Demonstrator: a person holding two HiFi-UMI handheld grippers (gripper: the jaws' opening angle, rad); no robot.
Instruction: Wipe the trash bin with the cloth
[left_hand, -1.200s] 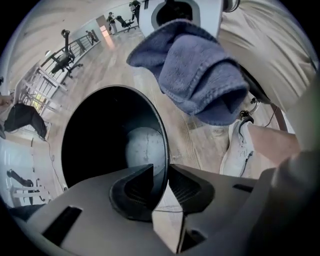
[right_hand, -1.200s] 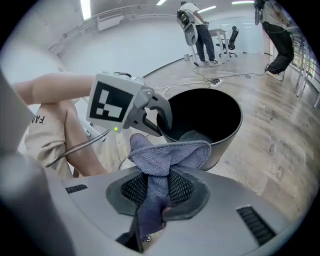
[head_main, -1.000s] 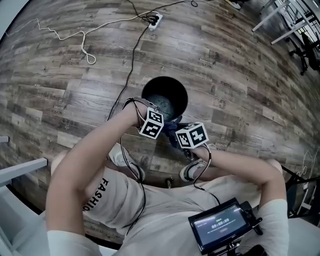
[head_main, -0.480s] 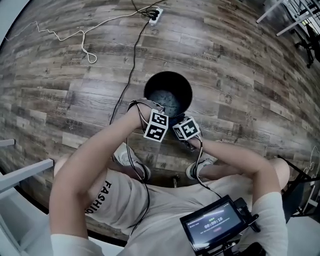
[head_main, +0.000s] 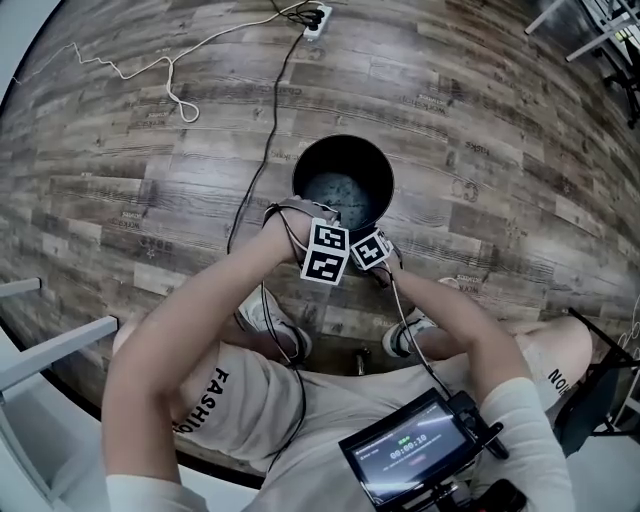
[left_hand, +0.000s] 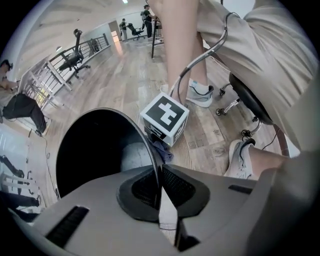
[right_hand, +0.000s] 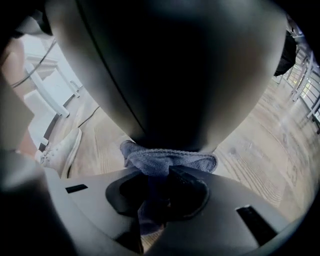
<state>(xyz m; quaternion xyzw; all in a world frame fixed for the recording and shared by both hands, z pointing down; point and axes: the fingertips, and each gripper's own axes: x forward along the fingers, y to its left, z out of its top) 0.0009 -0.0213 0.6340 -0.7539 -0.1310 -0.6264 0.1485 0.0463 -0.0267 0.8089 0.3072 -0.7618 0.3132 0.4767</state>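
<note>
Currently left gripper (left_hand: 159, 192) clamped on trash bin (left_hand: 95, 150) rim, right gripper (right_hand: 162, 189) pinching cloth (right_hand: 170, 161), cloth pressed against trash bin's outer wall

In the right gripper view the bin (right_hand: 175, 65) fills the upper frame, its rim cut off by the top edge. The cloth's (right_hand: 167, 159) lower part is hidden between the right gripper's (right_hand: 161, 192) jaws. At the head view's centre, the marker cubes (head_main: 328, 252) hide the cloth. The screen's (head_main: 412, 458) print, at the bottom, is too small to read.
</note>
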